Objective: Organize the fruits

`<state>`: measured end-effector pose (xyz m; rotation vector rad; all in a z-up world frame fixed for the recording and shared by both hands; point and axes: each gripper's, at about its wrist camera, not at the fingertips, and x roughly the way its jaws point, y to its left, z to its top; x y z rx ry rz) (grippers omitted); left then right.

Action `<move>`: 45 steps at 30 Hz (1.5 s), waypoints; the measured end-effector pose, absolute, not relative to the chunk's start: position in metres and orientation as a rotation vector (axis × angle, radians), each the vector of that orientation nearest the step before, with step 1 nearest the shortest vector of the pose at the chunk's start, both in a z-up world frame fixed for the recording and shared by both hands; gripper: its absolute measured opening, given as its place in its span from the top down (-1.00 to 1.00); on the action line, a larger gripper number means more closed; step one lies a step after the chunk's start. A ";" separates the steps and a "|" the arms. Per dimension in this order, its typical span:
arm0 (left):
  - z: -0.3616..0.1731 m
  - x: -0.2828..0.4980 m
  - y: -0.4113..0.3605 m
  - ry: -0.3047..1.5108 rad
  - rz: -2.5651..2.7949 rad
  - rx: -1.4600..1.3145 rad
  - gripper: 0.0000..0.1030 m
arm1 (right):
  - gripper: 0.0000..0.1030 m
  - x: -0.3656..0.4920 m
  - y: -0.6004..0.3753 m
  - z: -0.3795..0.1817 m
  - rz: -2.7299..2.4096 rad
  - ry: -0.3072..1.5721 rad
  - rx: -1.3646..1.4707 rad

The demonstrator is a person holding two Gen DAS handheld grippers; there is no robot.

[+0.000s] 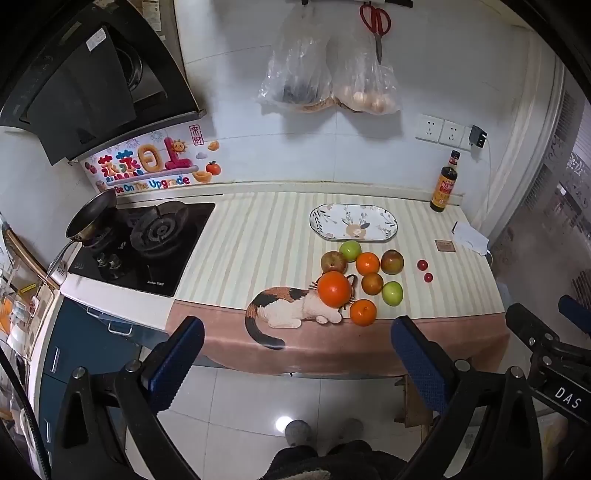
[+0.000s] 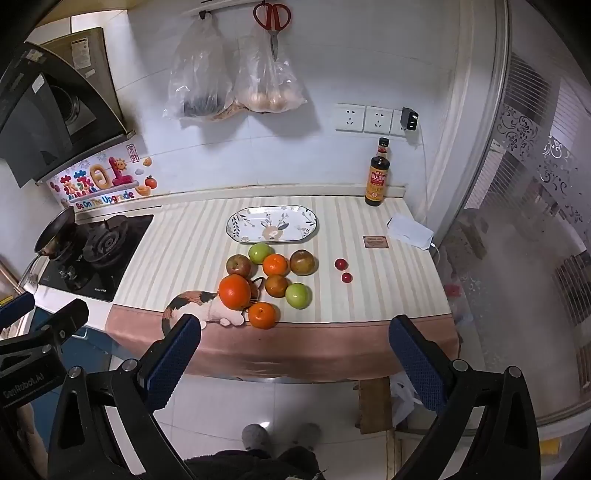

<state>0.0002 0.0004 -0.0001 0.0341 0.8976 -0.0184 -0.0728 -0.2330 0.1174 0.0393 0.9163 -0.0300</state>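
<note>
A cluster of fruit lies on the striped counter mat: a big orange, smaller oranges, green apples and reddish apples. Two small red fruits sit apart to the right. Behind the cluster lies an oval patterned plate with nothing on it. My left gripper and right gripper hang open in front of the counter edge, above the floor, holding nothing.
A gas hob with a pan is at the left. A sauce bottle, a small card and folded paper stand at the back right. Bags and scissors hang on the wall. A person's feet show below.
</note>
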 end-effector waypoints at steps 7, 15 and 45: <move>0.001 -0.001 0.001 0.896 -0.010 0.045 -1.00 | -1.00 -0.072 -0.230 0.117 -0.027 0.909 0.044; 0.000 0.000 -0.003 0.899 -0.011 0.051 -1.00 | -1.00 -0.072 -0.225 0.111 -0.024 0.915 0.055; 0.011 0.018 -0.004 0.881 -0.025 0.055 -1.00 | -1.00 -0.058 -0.223 0.121 -0.023 0.899 0.069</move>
